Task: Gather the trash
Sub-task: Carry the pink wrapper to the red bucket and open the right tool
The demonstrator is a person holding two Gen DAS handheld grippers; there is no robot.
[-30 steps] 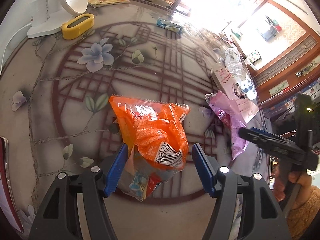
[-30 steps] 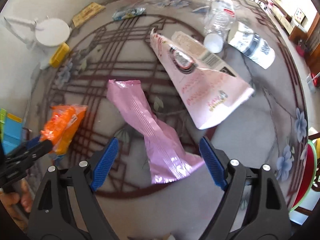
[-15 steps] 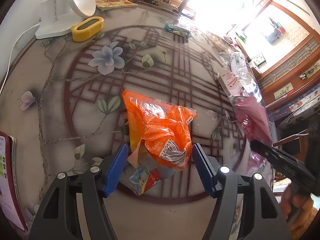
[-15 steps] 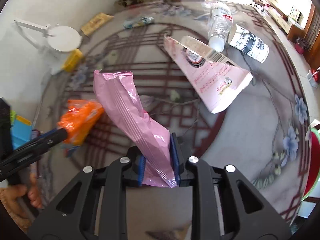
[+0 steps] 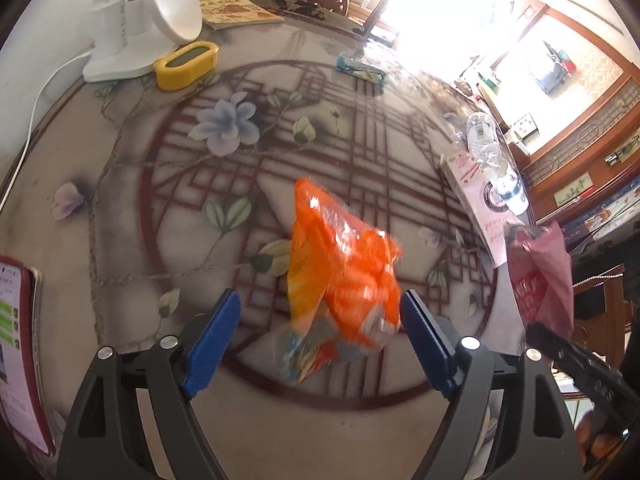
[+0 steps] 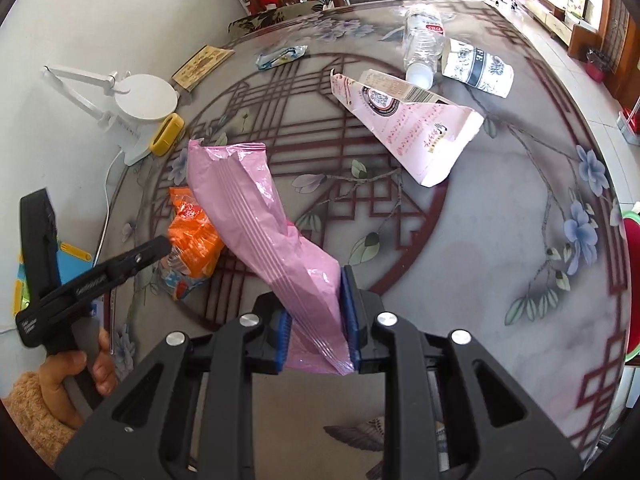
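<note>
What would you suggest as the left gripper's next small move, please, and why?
Probably close the left gripper on the crumpled orange plastic snack wrapper: its blue pads stand wide open on either side of that wrapper, apparently not touching it, while the right gripper is already shut on the long pink foil bag.

Orange snack wrapper (image 5: 344, 284): crumpled, blurred, lying on the table (image 5: 120, 208). Pink snack bag (image 6: 272, 240): torn-open top, tilted upward, lower end pinched in the right tongs (image 6: 316, 320).
</note>
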